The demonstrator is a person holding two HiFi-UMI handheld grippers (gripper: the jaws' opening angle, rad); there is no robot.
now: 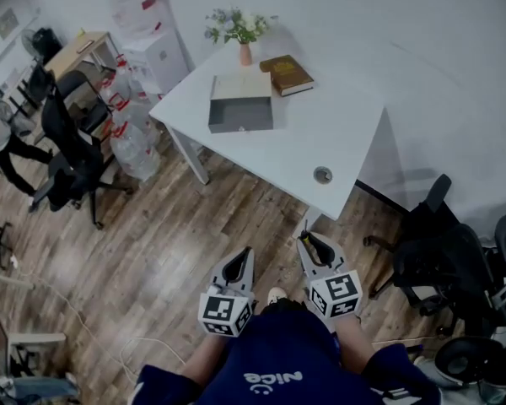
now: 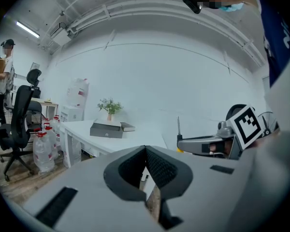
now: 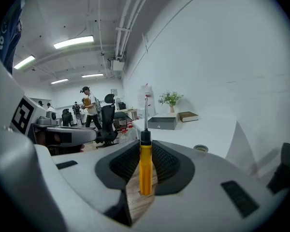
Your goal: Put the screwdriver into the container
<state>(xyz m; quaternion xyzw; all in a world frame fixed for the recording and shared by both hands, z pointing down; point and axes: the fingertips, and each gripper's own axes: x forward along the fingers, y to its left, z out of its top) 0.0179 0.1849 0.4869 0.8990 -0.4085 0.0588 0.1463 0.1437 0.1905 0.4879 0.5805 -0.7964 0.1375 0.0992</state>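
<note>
Pinching the screwdriver point(image 3: 145, 174) upright is the right hand-held gripper point(image 3: 145, 146).

In the left gripper view the screwdriver point(image 2: 178, 127) shows you only its thin shaft; the handle sits almost wholly behind the left gripper point(image 2: 145, 150), which also covers the lower part of your right gripper point(image 2: 180, 140). From your head view the same tool is just a dark sliver between the jaws, too small to read. Both gripper views give you only the front wall of the container point(image 1: 240, 102), so its inside is hidden, and from above you cannot tell whether its pale top is a lid or an opening. The round thing point(image 1: 322, 175) on the table point(image 1: 346, 125) is too small to tell what it is. The chair point(image 1: 447, 260) on your right is cut off by the edge.
</note>
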